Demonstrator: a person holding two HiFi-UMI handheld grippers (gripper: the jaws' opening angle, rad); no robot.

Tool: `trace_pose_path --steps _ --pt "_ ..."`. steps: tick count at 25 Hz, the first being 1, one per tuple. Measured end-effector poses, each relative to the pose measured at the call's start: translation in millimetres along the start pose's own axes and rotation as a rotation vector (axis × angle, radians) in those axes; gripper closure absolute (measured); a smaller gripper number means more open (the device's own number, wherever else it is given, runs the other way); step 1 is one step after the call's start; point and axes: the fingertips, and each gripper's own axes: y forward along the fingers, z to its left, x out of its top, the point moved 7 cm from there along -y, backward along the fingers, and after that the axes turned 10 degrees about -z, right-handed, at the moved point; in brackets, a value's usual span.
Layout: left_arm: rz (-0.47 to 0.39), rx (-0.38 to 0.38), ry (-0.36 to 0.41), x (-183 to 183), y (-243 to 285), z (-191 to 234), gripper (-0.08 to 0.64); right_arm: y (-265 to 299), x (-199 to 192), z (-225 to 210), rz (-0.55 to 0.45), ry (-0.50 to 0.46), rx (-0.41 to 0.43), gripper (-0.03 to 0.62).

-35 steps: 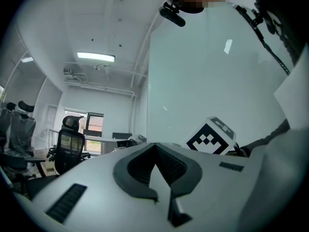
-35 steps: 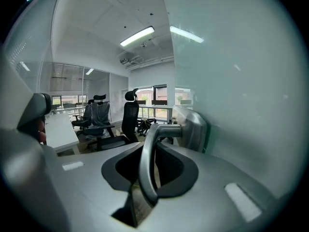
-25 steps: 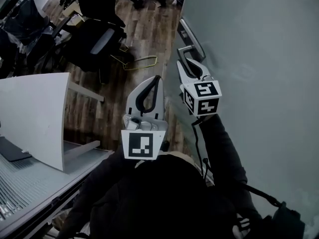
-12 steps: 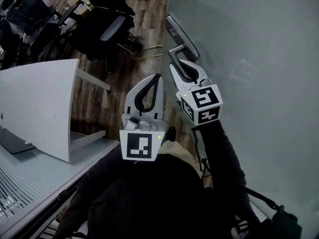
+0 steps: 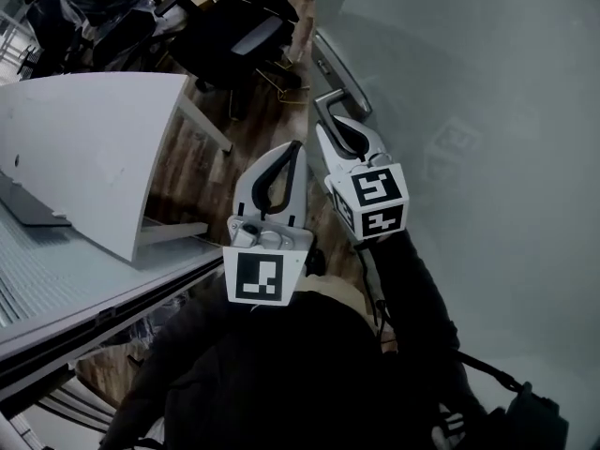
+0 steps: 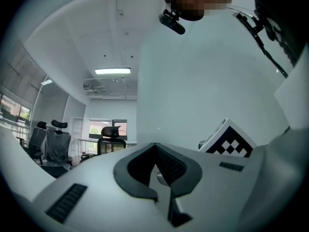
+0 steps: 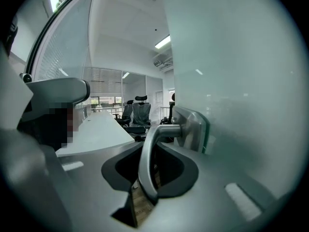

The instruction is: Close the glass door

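The frosted glass door (image 5: 487, 82) fills the right of the head view, with its metal lever handle (image 5: 330, 104) on a plate at the door's left edge. My right gripper (image 5: 328, 125) is shut on the handle. In the right gripper view the lever (image 7: 146, 158) runs down between the jaws, below its plate (image 7: 194, 129) on the glass door (image 7: 241, 81). My left gripper (image 5: 298, 148) hovers beside the right one, shut with nothing in it. In the left gripper view its jaws (image 6: 155, 148) meet in front of the door (image 6: 193, 81).
A white desk (image 5: 84, 148) stands to the left, near the person. Black office chairs (image 5: 234, 36) crowd the wooden floor (image 5: 211, 157) beyond it. A blind or sill (image 5: 56, 289) runs along the lower left.
Both grippers and the door have travelled together. The desk has come closer and grown in the head view, and the chairs have slid toward the top. The right gripper stays on the handle.
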Motion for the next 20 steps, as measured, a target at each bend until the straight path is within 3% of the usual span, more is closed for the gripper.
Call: trace_pose_path --steps 6,20 --pt "-0.005 0.104 0.029 17.1 -61.0 21.7 0.564 0.2 1.9 47.8 0.008 -0.003 0.064 0.532" --pt "0.008 0.191 0.046 39.2 -156.4 53.2 0.563 -10.0 -1.5 144.5 0.014 -0.039 0.204 0.532"
